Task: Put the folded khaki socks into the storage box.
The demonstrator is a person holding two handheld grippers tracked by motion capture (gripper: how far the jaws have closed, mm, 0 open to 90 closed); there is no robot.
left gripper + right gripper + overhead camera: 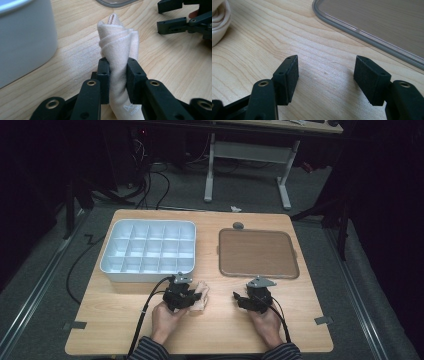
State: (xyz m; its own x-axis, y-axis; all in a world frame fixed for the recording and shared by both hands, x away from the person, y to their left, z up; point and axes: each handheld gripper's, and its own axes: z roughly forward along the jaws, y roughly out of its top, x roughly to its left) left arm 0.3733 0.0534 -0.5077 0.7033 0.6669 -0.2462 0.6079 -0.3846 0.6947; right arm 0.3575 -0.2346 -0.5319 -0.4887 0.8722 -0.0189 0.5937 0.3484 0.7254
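While the left gripper (115,75) clamps a rolled beige cloth (119,47) near the table's (210,330) front edge, beside the white divided tray (149,251), bare wood lies ahead. The right gripper (325,75) rests low, jaws wide and empty, just short of the clear lid (372,22).

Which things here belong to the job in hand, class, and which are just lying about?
In the job, as far as the pictures suggest:
- left tongs, shut on the rolled cream cloth
- right tongs, open
- white plastic compartment box
- clear flat lid

Lying about:
- small grey object at the table's far edge
- cables on the floor
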